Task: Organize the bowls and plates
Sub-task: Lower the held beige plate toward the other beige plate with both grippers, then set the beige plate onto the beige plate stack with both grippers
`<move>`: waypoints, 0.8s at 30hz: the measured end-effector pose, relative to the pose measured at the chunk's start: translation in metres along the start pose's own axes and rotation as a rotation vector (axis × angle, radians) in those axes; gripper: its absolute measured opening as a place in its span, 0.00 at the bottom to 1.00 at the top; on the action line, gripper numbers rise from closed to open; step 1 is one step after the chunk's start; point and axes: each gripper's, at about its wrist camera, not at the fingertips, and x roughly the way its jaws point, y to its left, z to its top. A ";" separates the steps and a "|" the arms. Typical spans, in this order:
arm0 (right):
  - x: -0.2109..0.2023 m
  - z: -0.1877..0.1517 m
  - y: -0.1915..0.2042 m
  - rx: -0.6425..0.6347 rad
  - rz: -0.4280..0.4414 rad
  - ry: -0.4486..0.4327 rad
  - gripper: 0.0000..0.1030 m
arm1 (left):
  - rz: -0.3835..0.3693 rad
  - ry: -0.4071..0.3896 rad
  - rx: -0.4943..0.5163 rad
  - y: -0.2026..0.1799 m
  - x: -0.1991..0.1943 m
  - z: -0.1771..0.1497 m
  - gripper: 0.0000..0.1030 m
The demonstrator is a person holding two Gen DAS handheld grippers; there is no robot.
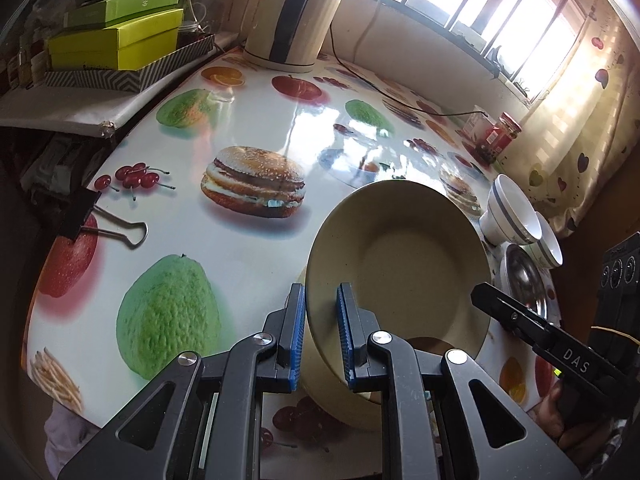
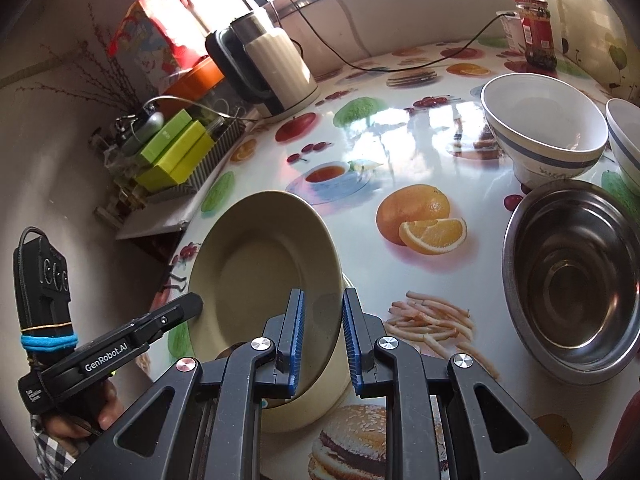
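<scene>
A cream plate (image 1: pixel 400 264) (image 2: pixel 260 264) hangs tilted over the fruit-print table (image 1: pixel 240 260) (image 2: pixel 400 152), held by opposite rims. My left gripper (image 1: pixel 321 296) is shut on its near-left rim, and the right wrist view shows it from the side (image 2: pixel 188 308). My right gripper (image 2: pixel 322 300) is shut on the other rim, seen side-on as the right gripper (image 1: pixel 492 304). A second cream dish (image 1: pixel 332 408) (image 2: pixel 316 400) sits on the table just beneath the plate. Two white bowls with blue bands (image 1: pixel 512 208) (image 2: pixel 544 132) and a steel bowl (image 1: pixel 524 280) (image 2: pixel 576 280) stand to the right.
A cream kettle (image 1: pixel 292 20) (image 2: pixel 276 68) with a black cable stands at the back by the window. A red jar (image 1: pixel 506 132) (image 2: pixel 538 32) is at the far right. Green boxes (image 1: pixel 116 40) are stacked on a side shelf; a binder clip (image 1: pixel 100 220) grips the table's left edge.
</scene>
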 end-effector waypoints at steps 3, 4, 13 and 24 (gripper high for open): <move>0.002 -0.004 0.001 -0.002 -0.002 0.011 0.18 | 0.004 0.005 -0.006 0.003 0.000 -0.006 0.16; 0.002 -0.006 0.001 -0.005 -0.002 0.015 0.18 | 0.006 0.008 -0.010 0.005 0.000 -0.007 0.16; 0.004 -0.011 0.005 -0.021 -0.007 0.034 0.18 | 0.012 0.010 -0.012 0.006 -0.003 -0.012 0.16; 0.009 -0.017 0.004 -0.014 -0.017 0.056 0.18 | 0.017 0.024 -0.015 0.008 0.000 -0.015 0.16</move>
